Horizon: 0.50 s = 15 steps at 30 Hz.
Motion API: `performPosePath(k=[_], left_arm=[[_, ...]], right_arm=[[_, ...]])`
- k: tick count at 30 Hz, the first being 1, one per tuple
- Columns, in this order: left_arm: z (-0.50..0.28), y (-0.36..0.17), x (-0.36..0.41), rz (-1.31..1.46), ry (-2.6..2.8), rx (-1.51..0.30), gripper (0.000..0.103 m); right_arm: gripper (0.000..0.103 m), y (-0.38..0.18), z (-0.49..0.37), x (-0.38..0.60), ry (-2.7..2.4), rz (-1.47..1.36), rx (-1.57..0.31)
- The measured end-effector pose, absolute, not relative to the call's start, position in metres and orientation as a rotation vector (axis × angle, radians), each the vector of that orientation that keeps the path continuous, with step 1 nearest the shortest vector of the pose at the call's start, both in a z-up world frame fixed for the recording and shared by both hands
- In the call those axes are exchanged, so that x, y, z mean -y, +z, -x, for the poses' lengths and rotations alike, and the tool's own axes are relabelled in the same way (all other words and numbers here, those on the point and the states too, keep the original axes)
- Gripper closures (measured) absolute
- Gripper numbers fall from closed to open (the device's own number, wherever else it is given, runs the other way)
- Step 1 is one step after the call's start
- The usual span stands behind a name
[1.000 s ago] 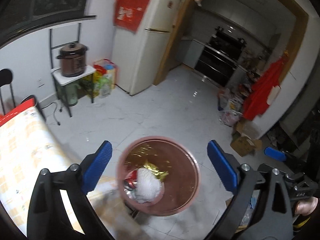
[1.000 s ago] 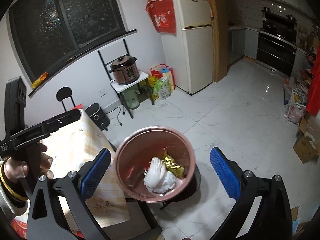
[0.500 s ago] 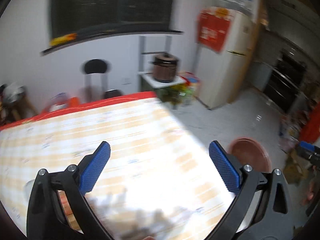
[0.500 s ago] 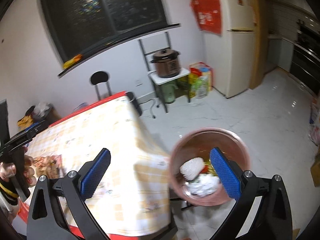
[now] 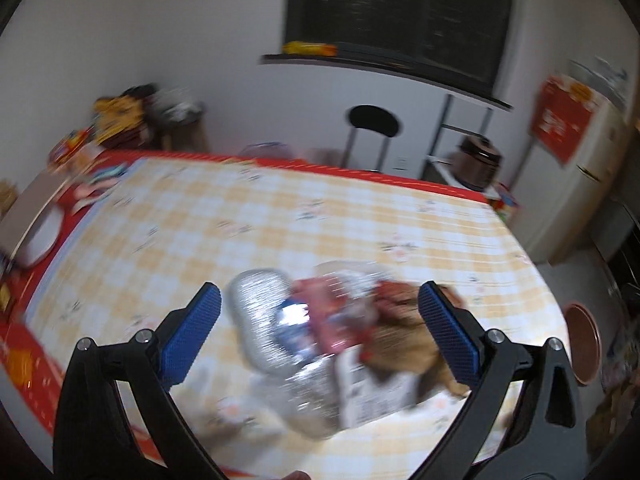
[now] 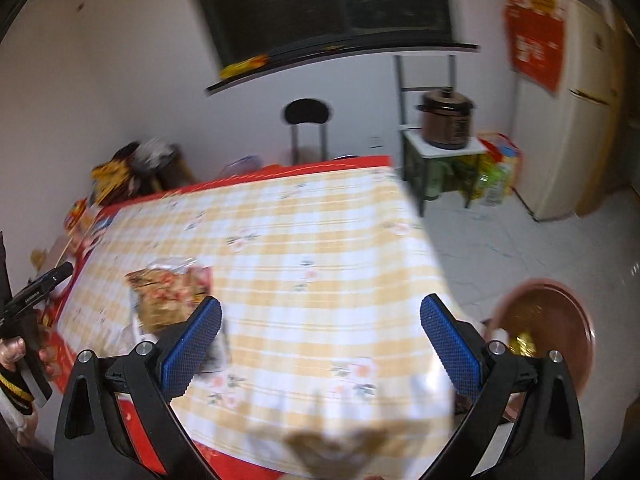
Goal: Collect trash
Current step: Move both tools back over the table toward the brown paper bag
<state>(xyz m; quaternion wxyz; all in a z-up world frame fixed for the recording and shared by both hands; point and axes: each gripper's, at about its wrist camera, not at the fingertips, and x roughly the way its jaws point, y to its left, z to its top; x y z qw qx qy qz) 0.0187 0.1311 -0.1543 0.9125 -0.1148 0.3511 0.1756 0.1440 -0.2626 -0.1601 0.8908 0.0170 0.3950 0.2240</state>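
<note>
Both claws were wide open and empty: the left gripper (image 5: 318,330) hung over a blurred heap of wrappers (image 5: 320,332) on the checked tablecloth (image 5: 280,220), the right gripper (image 6: 320,336) beside it. Some trash already lay in the brown bin (image 6: 548,332); the heap remained, I judge.

Crinkly silver foil wrapper (image 5: 260,320), seemingly plastic, on a matt checked cloth (image 5: 280,224).

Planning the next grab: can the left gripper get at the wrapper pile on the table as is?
Probably yes. The left gripper is open and the blurred snack wrappers lie on the checked tablecloth between its fingers, with nothing over them.
</note>
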Motion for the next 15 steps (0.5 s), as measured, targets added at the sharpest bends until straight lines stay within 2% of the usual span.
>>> performPosePath(k=[15], left_arm=[[0.066, -0.200, -0.221, 0.446, 0.396, -0.703, 0.006]], right_arm=[[0.005, -0.182, -0.120, 0.093, 0.672, 0.228, -0.868]])
